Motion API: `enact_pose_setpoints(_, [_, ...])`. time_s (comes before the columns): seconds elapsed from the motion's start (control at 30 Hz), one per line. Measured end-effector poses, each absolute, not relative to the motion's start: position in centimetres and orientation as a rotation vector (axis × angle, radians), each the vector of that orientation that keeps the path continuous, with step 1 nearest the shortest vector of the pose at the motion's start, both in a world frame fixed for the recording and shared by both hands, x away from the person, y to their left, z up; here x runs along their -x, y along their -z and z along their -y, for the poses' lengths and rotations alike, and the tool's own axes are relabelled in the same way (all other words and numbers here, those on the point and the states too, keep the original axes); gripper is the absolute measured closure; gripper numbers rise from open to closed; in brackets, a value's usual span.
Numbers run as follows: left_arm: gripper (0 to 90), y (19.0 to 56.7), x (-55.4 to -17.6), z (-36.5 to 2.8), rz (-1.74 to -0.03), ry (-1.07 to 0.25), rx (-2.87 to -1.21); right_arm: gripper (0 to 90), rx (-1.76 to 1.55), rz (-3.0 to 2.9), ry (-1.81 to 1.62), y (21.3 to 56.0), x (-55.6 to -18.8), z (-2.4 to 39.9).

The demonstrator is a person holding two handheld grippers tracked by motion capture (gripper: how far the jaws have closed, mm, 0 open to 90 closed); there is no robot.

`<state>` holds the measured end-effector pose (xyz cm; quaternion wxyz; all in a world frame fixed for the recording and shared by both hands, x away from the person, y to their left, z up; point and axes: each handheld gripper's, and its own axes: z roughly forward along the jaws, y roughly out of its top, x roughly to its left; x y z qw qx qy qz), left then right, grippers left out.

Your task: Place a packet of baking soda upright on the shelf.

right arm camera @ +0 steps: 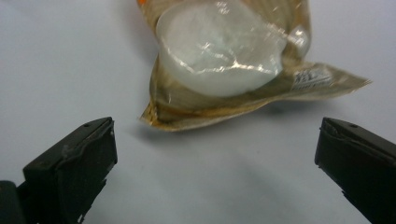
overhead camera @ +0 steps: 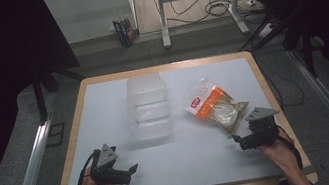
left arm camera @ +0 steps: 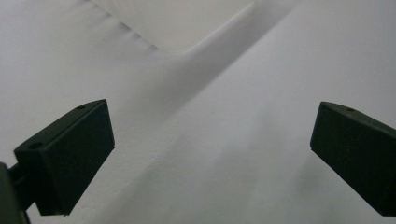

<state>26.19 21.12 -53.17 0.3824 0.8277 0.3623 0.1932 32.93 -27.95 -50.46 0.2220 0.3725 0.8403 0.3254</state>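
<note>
Right gripper [right arm camera: 217, 163], jaws apart, faces the pouch [right arm camera: 224, 60] in approach; next, advance and clamp its near edge; left gripper [left arm camera: 212, 158] idles apart.

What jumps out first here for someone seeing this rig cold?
Probably the orange-and-clear snack bag on the white table, right of centre, a pale round piece showing through the wrapper. The right gripper sits just short of it with its jaws wide open. The clear plastic container stands mid-table; the left gripper, also open, rests near the front edge.
</note>
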Motion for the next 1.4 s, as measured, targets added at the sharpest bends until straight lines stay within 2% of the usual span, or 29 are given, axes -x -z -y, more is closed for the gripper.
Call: enact_pose_setpoints(1.4, [0.0,53.19,-26.1,-20.97,-0.89,-0.508,-2.139,0.0,-1.065,-2.33,-0.924,50.53,-33.41,27.58])
